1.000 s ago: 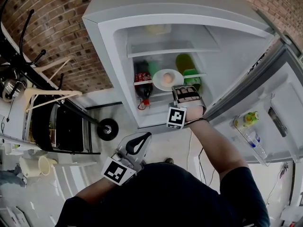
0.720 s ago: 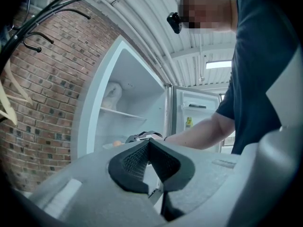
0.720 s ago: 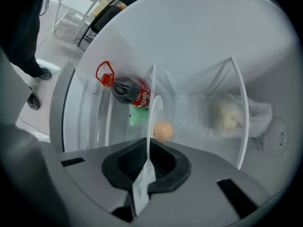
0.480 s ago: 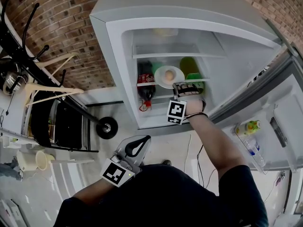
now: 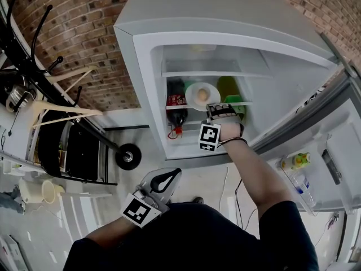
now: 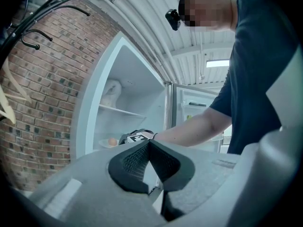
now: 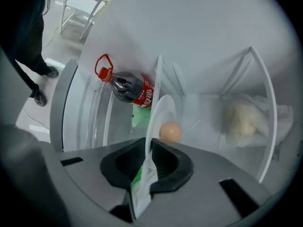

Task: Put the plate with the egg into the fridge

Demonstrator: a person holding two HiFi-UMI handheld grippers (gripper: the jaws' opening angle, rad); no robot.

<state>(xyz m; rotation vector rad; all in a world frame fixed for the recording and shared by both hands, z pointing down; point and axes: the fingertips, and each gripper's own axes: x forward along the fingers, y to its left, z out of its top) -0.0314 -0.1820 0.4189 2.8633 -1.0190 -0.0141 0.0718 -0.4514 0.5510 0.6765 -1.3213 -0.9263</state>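
Note:
A white plate with a brown egg on it lies on the middle shelf of the open fridge. My right gripper reaches into the fridge and holds the plate's near rim. In the right gripper view the plate stands edge-on between the pads, with the egg just past them. The right gripper jaws are opening, and the rim still touches both pads. My left gripper hangs low outside the fridge. The left gripper is shut and holds nothing.
A cola bottle lies left of the plate and green packages sit to its right. A pale bag rests on the upper shelf. The open fridge door at right holds bottles. A coat rack and cart stand at left.
The right gripper has pushed the plate a little deeper onto the shelf. The head view has shifted slightly. The left gripper stays low and shut.

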